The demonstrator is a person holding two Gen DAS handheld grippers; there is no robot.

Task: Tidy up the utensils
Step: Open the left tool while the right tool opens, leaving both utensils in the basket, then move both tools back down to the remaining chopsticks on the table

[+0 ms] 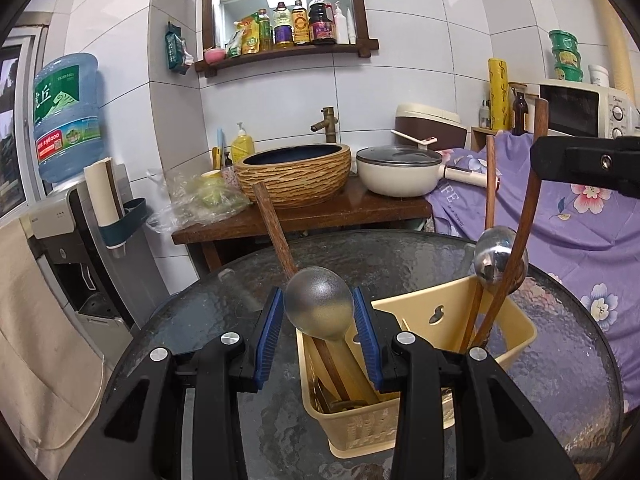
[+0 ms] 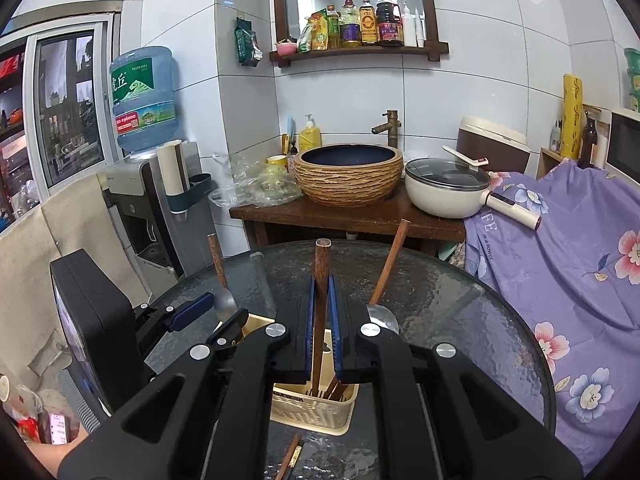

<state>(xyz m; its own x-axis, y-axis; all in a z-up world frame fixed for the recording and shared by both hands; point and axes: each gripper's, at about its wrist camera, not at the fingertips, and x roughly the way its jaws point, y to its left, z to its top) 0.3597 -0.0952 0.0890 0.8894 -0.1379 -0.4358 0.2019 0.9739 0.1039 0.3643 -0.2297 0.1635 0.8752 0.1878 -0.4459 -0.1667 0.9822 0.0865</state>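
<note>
My right gripper (image 2: 320, 320) was clamped on a wooden handle (image 2: 321, 280) above the holder (image 2: 316, 412); lowering it vertically seemed advisable. My left gripper (image 1: 320, 320) stood apart around a spoon (image 1: 320, 304).

White glossy wall tiles (image 2: 480, 80) back a dark wooden counter (image 2: 352, 216) carrying a woven-look basin (image 2: 348, 180) under a brass tap (image 2: 390, 122). A framed mirror shelf (image 2: 356, 52) holds bottles. Far left, a water dispenser (image 2: 144, 184); right, a purple floral cloth (image 2: 560, 248).
</note>
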